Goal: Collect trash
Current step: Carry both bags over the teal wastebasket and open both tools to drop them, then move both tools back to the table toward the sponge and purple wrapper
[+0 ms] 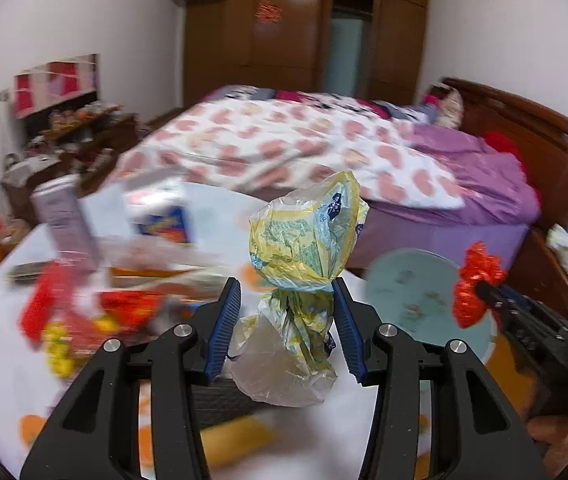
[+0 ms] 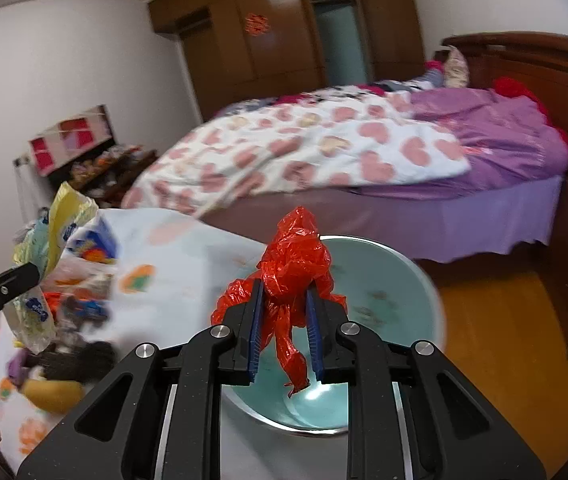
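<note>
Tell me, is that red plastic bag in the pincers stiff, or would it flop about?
Probably floppy: the red plastic bag is crumpled between the right gripper pads, its tail dangling limply. It looks thin and very light. The glossy film may slip out.

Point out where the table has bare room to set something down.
Free: the cloth between the blue carton and the teal bin. Crowded: the left side, piled with wrappers and boxes.
</note>
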The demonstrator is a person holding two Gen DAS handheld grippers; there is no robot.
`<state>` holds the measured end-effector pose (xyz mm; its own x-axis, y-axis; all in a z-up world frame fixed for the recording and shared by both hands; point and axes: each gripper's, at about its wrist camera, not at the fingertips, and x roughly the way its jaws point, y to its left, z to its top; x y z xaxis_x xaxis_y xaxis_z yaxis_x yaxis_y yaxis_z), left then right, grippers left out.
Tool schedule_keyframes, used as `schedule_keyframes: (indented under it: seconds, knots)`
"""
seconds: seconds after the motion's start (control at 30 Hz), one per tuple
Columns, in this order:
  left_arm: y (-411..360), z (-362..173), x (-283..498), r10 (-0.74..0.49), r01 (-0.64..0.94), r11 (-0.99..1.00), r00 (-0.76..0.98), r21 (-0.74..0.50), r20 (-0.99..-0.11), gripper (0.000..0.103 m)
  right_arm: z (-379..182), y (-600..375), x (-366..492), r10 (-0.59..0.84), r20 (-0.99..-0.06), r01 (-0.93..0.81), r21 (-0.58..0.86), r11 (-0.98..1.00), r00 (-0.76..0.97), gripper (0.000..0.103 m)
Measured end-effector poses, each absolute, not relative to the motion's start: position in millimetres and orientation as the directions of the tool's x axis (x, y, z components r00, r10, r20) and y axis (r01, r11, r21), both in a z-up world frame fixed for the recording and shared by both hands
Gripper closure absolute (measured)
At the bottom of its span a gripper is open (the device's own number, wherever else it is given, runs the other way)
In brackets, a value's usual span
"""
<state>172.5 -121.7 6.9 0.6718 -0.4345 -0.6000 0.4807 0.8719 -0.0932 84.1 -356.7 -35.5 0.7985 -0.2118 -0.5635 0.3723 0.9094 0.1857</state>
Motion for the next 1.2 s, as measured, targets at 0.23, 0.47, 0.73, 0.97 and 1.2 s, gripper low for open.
schedule_keyframes:
  seconds: [0.23, 0.47, 0.73, 0.97, 1.2]
  knots:
    - [-198, -20, 160, -0.490, 0.576, 0.811, 0.576, -0.101, -0.654, 0.056, -61, -388, 74, -0.248, -0.623, 0.434, 0.165, 0.886, 0.742, 0.082]
    - [-247, -48, 158, -0.482, 0.610, 0.788, 0.522, -0.087, -0.704, 0.056, -78, -402, 72, -0.240, -0.656, 0.456, 0.178, 0.872, 0.716, 0.080]
    - [-266, -66, 163, -0.435, 0.607, 0.793, 0.499, -0.056, -0.750, 0.041, -86, -407, 70, -0.238, -0.672, 0.472, 0.188, 0.861, 0.702, 0.064]
    - [-256, -58, 163, -0.402, 0.578, 0.816, 0.551, -0.013, -0.732, 0.029, -74, -406, 66, -0.275, -0.649, 0.498, 0.187, 0.847, 0.710, 0.043]
    - [-222, -46, 161, -0.342, 0.505, 0.863, 0.624, 0.028, -0.703, 0.016, -56, -382, 58, -0.298, -0.591, 0.481, 0.177, 0.859, 0.749, 0.020]
